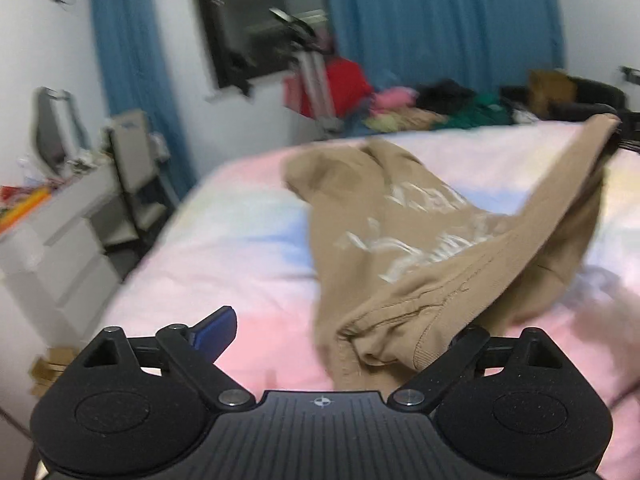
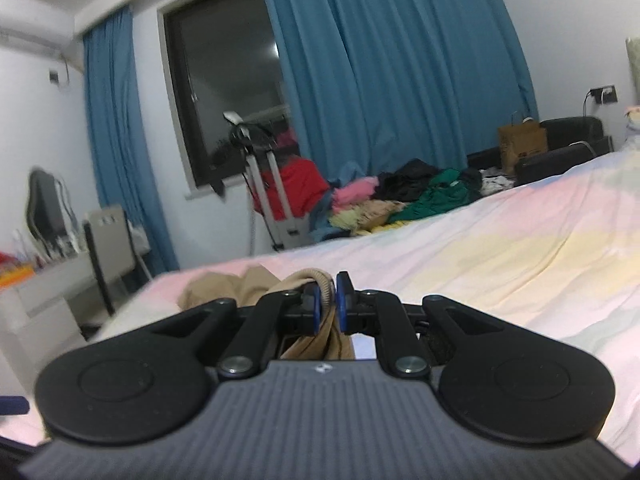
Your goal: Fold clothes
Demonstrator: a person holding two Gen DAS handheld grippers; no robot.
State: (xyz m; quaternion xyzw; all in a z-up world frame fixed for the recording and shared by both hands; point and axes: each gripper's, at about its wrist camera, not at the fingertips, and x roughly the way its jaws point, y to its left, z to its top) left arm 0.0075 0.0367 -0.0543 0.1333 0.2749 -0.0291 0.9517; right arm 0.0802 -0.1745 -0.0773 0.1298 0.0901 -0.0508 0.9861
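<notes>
Stretching across a pastel bed [image 1: 240,248], a tan sweatshirt [image 1: 380,216] with white lettering lies partly lifted, one ribbed edge draped over the right side of the left gripper [image 1: 340,338], whose jaws stand wide apart; only the left blue pad [image 1: 214,332] shows, and whether the hidden one touches cloth cannot be told. The garment's far corner rises to the right gripper [image 1: 618,132] at the frame's edge. Beyond the bed sit a heap of mixed clothes [image 1: 432,110], blue curtains [image 1: 440,24], a dark window [image 1: 256,20] and a white bench [image 1: 52,216] with clutter at left; the view is blurred.

From the right wrist, the right gripper [image 2: 329,300] is pinched narrow on a ribbed fold of the tan sweatshirt [image 2: 224,284], which hangs below the blue pads [image 2: 343,300] and trails left onto the bed [image 2: 500,260]. Behind stand the clothes heap [image 2: 400,196], a brown paper bag [image 2: 520,142], its contents unseen, and a red item [image 2: 296,188] by a metal stand.
</notes>
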